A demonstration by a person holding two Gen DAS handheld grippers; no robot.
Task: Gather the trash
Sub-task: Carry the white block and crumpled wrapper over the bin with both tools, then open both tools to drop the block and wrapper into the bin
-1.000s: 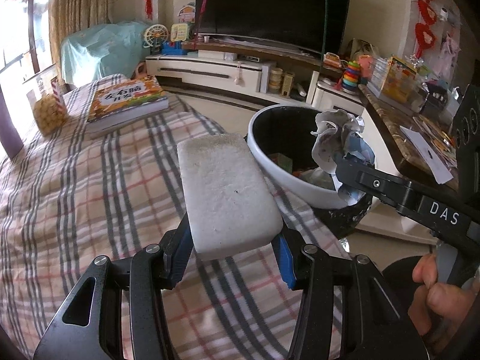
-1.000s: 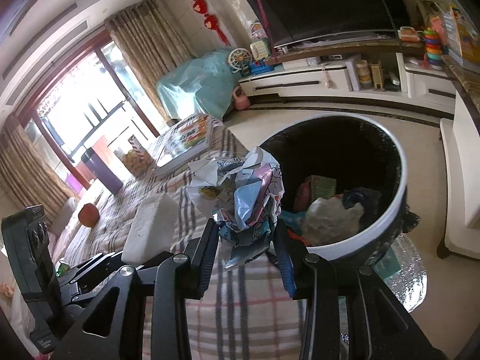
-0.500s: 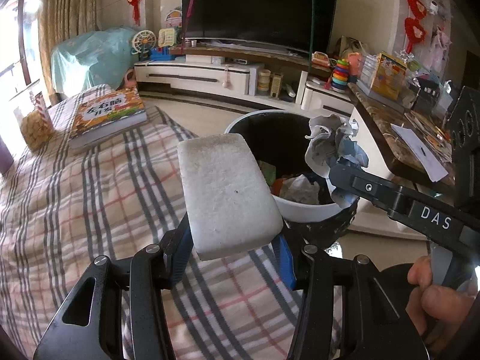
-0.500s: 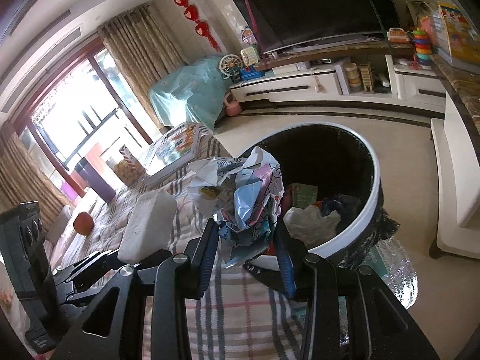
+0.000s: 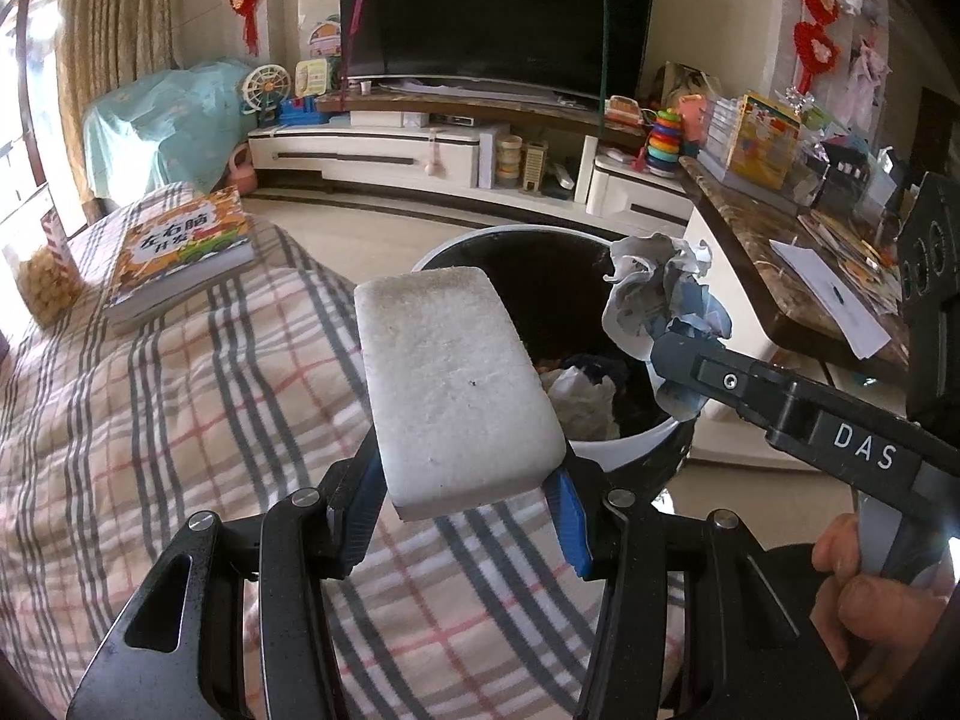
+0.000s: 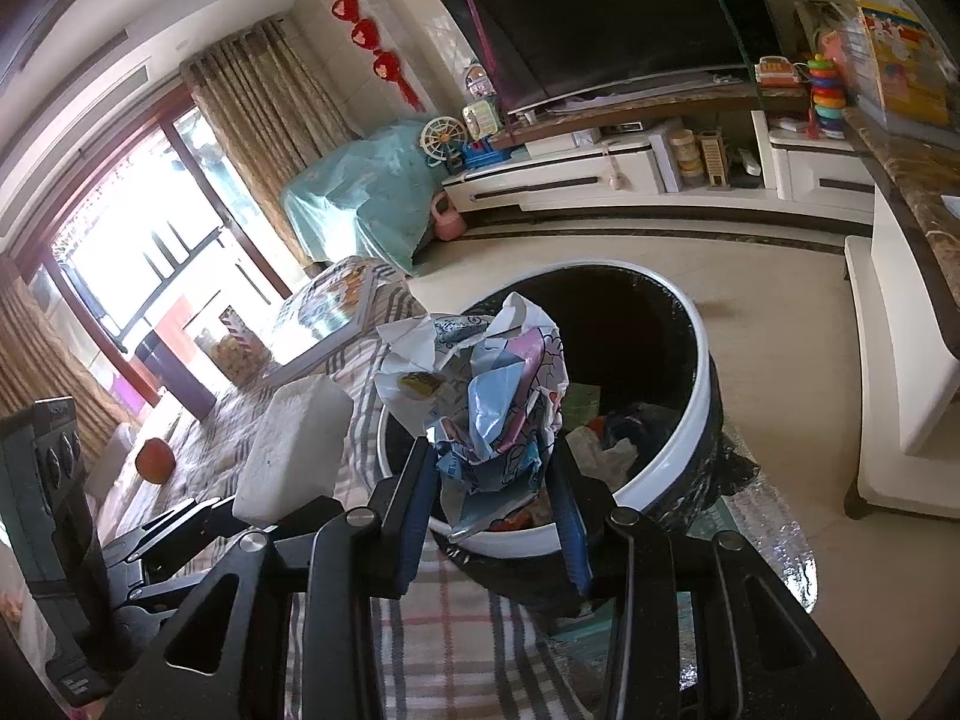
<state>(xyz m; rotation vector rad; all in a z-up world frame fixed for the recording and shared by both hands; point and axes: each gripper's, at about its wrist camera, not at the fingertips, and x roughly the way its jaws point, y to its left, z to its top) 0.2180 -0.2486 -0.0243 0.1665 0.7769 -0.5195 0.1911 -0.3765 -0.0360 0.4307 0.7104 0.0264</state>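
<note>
**Both tools loaded at the trash bin**

We see the left tool (image 5: pixel 462 516) pinching a white foam block (image 5: pixel 450 384) at its near end, low in the centre of the left wrist view, above the plaid-covered bench (image 5: pixel 150 420). The right tool (image 6: pixel 489 480) pinches a crumpled printed paper wad (image 6: pixel 480 396) at the centre of the right wrist view, over the near rim of the white-rimmed trash bin (image 6: pixel 702 402). The bin, lined in black, holds crumpled trash. A picture book (image 5: pixel 180 246) lies at the left of the left wrist view.
</note>
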